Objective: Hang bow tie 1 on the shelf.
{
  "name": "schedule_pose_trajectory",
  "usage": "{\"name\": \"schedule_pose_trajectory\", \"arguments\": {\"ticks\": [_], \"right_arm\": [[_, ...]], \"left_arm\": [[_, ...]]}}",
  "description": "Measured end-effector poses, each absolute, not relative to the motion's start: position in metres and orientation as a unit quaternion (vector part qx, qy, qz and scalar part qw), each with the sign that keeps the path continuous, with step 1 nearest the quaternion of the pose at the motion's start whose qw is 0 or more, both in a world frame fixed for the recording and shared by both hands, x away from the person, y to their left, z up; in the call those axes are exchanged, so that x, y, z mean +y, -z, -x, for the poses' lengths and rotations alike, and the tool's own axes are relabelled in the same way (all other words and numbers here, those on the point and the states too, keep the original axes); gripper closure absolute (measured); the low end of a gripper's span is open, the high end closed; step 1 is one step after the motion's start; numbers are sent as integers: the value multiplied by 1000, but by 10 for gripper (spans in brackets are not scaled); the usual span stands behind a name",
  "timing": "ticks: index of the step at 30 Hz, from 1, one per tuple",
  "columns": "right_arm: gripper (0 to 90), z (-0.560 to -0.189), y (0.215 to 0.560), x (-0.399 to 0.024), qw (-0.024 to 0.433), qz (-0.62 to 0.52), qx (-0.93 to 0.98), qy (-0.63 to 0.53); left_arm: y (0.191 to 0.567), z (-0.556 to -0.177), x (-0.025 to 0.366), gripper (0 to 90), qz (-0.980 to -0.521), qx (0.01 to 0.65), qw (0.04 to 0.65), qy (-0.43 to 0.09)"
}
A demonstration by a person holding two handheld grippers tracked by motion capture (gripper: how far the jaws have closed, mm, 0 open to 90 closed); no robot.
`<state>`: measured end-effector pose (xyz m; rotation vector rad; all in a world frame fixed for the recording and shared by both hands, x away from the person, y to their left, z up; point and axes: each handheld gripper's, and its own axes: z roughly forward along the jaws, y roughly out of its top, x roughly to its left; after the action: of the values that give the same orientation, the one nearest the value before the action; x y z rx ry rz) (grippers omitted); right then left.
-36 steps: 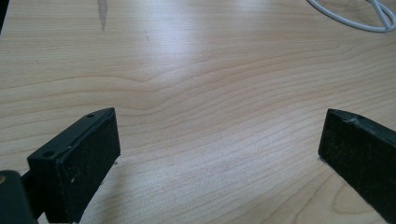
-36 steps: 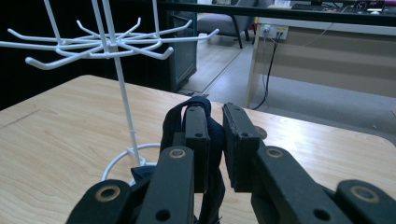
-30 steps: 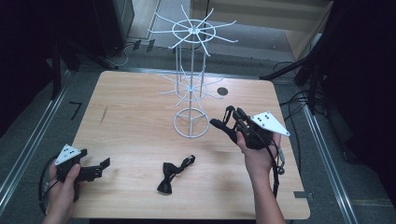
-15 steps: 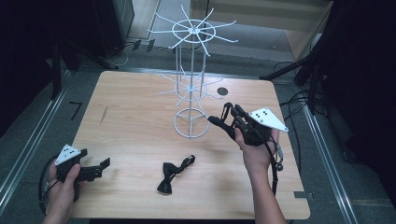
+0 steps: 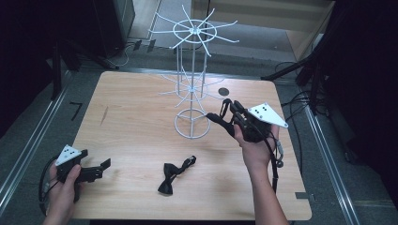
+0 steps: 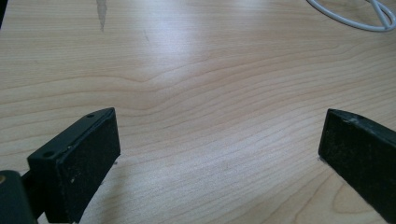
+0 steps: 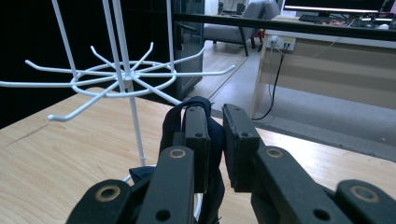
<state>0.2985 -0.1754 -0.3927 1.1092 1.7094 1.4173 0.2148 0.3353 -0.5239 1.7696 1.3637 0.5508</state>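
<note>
Bow ties are the things handled at this table, and there are two. One black bow tie (image 5: 172, 177) lies flat on the wooden table (image 5: 131, 122), near the front edge, between the two hands and touching neither. The second bow tie (image 7: 212, 140), of dark cloth, is pinched between the jaws of the right gripper (image 5: 227, 116), which are almost closed on it; in the right gripper view its strap makes a loop over the top of one jaw. This gripper is held up in the person's right hand (image 5: 256, 145), just beside the white wire rack (image 5: 192, 84), near the round base and below the lower ring of hooks. The rack stands upright at the middle of the table. The left gripper (image 5: 96, 168) rests low at the front left corner, in the left hand (image 5: 63, 185). Its jaws stand wide apart with only bare wood between them
</note>
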Motion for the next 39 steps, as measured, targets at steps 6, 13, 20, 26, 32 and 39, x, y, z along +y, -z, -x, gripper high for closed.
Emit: {"name": "schedule_pose_trajectory", "arguments": {"ticks": [6,13,20,26,32,39], "right_arm": [[824,-300,387,-172,321,-418,649,-548],[824,-300,381,-169,324,-414,647,-553],[824,-303,375,-169,325,-412,645,-557],[824,-308,373,-168,323,-410,646,-557],[823,-315,372,-168,316,-414,648,-556],[822,-322,372,-167,304,-416,651,-558]], "left_arm": [[524,-215,335,0,-701,541,409,-219],[524,-215,335,0,-701,541,409,-220],[524,-215,335,0,-702,541,409,-220],[524,-215,335,0,-701,540,409,-220],[524,-215,335,0,-702,540,409,-220],[524,-215,335,0,-702,540,409,-221]]}}
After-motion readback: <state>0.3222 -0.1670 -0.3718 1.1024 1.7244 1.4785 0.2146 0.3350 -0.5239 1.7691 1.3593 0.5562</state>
